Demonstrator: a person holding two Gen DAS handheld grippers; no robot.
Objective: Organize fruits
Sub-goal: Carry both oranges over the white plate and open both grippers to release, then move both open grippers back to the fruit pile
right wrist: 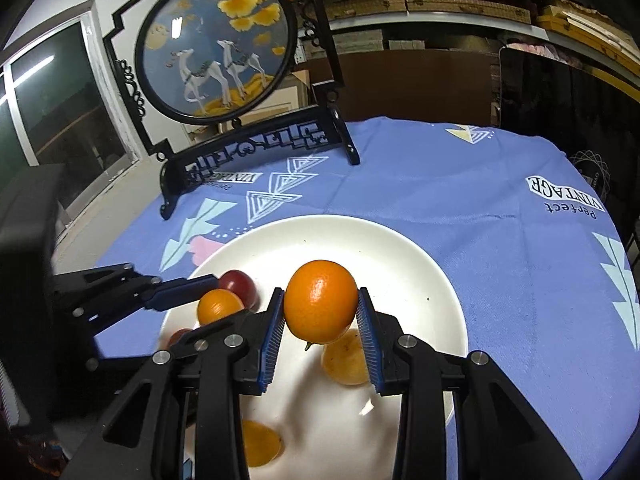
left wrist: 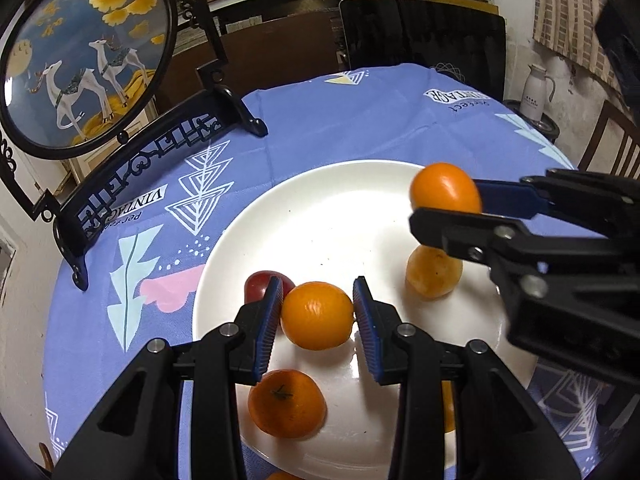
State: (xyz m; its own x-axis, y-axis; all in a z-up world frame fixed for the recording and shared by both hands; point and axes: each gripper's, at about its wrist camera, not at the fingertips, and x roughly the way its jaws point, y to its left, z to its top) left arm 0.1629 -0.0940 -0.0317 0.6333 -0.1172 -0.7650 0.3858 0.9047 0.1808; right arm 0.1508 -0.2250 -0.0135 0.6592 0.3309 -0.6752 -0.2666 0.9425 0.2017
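Note:
A white plate [left wrist: 320, 208] lies on the blue tablecloth. My left gripper [left wrist: 318, 316] is shut on an orange [left wrist: 317, 315] just above the plate. My right gripper [right wrist: 320, 308] is shut on another orange [right wrist: 321, 300], held over the plate; in the left wrist view that gripper [left wrist: 444, 204] comes in from the right with its orange [left wrist: 445, 187]. On the plate lie a red fruit [left wrist: 258, 285], an orange with a stem [left wrist: 286, 403] and a paler yellow-orange fruit [left wrist: 434, 274]. In the right wrist view the left gripper [right wrist: 212, 300] holds its orange [right wrist: 218, 306] beside the red fruit [right wrist: 240, 285].
A round framed deer picture on a black ornate stand [left wrist: 86, 56] occupies the table's far left. A dark chair back [left wrist: 420, 40] stands behind the table. A white jug [left wrist: 536, 92] sits off to the right. Blue cloth [right wrist: 500, 248] lies bare to the plate's right.

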